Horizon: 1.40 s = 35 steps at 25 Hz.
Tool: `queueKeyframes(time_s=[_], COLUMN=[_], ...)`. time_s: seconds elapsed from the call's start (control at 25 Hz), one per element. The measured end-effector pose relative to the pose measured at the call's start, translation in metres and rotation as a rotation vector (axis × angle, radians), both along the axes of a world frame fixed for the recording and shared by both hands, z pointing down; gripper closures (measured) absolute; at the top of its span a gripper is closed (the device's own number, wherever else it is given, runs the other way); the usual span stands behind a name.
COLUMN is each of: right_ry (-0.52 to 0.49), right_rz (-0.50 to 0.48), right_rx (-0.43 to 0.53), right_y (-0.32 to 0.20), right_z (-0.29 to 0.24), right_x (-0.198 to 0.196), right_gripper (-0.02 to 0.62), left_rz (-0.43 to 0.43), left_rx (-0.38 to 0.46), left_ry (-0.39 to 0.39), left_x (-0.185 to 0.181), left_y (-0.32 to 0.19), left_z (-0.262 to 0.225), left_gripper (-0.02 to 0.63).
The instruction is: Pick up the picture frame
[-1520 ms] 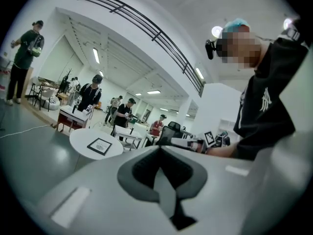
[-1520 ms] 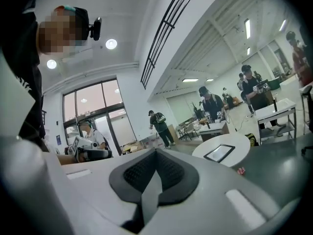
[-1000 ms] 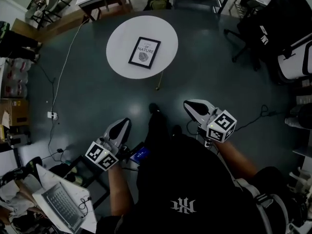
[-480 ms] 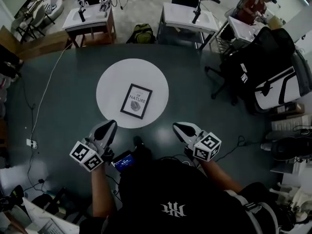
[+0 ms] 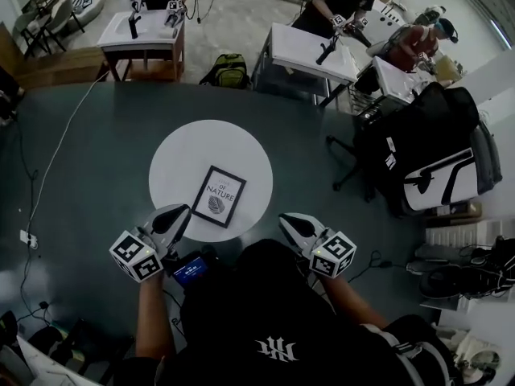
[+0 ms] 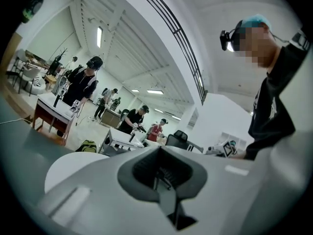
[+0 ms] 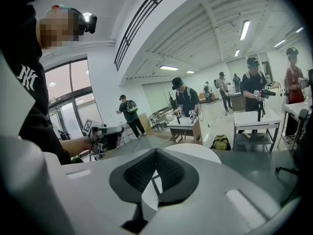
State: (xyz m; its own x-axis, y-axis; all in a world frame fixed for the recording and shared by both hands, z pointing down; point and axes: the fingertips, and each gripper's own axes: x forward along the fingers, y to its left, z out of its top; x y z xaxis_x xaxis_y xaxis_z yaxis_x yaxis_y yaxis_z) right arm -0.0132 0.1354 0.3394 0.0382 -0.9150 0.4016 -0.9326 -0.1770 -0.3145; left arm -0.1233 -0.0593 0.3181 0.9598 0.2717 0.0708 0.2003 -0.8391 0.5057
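- Pic frame (image 5: 219, 196): black-edged, lies flat on round white table (image 5: 173, 163), in the half nearer the person, turned a bit askew. Nothing touches it.
- L gripper (image 5: 182, 211): jaws clenched tight, nothing btwn them. In head view its tip overlaps the table's near-left part, just left of the frame. Can't tell its height above the tabletop.
- Left gripper view confirms: pads (image 6: 146, 168) meet, only the room is seen beyond.
- R gripper (image 5: 284, 219): jaws pressed together too, empty. Tip sits just off the table's near-right edge, apart from the frame.
- Frame lies btwn the two tips, slightly ahead of them.
- Small lit blue screen (image 5: 190, 270) by the left hand.
- Bkgd: dark teal floor (image 5: 80, 175), yellow-green backpack (image 5: 228, 71), desks (image 5: 310, 51) w/ people holding similar grippers, black chair piled w/ bags (image 5: 418, 147).
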Motion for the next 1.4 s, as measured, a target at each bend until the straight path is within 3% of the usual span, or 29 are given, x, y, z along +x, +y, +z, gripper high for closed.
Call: queueKeyframes(time_s=[0.16, 0.32, 0.6, 0.76, 1.08, 1.4], right_ry=[-0.016, -0.043, -0.123, -0.151, -0.215, -0.160], right_rz=[-0.063, -0.213, -0.540, -0.661, -0.932, -0.975], right_rx=[-0.031, -0.021, -0.067, -0.111, -0.228, -0.333], right_y=[-0.019, -0.068, -0.146, -0.163, -0.172, -0.184], right_z=[0.007, 0.017, 0.059, 0.083, 0.152, 0.235], right_x=[0.036, 0.078, 0.134, 0.166, 0.134, 0.107], right_gripper=[0.595, 0.595, 0.595, 0.595, 0.566, 0.517], left_rz=[-0.053, -0.133, -0.488, -0.613, -0.775, -0.769], left_rx=[-0.031, -0.052, -0.108, -0.116, -0.167, -0.276], left_ry=[-0.034, -0.058, -0.160, -0.217, -0.391, -0.452], left_x=[0.021, 0.050, 0.075, 0.092, 0.077, 0.049], left_y=[-0.006, -0.015, -0.056, -0.053, -0.018, 0.003], left_z=[0.009, 0.013, 0.044, 0.055, 0.120, 0.209], left_gripper=[0.603, 0.603, 0.603, 0.603, 0.603, 0.579])
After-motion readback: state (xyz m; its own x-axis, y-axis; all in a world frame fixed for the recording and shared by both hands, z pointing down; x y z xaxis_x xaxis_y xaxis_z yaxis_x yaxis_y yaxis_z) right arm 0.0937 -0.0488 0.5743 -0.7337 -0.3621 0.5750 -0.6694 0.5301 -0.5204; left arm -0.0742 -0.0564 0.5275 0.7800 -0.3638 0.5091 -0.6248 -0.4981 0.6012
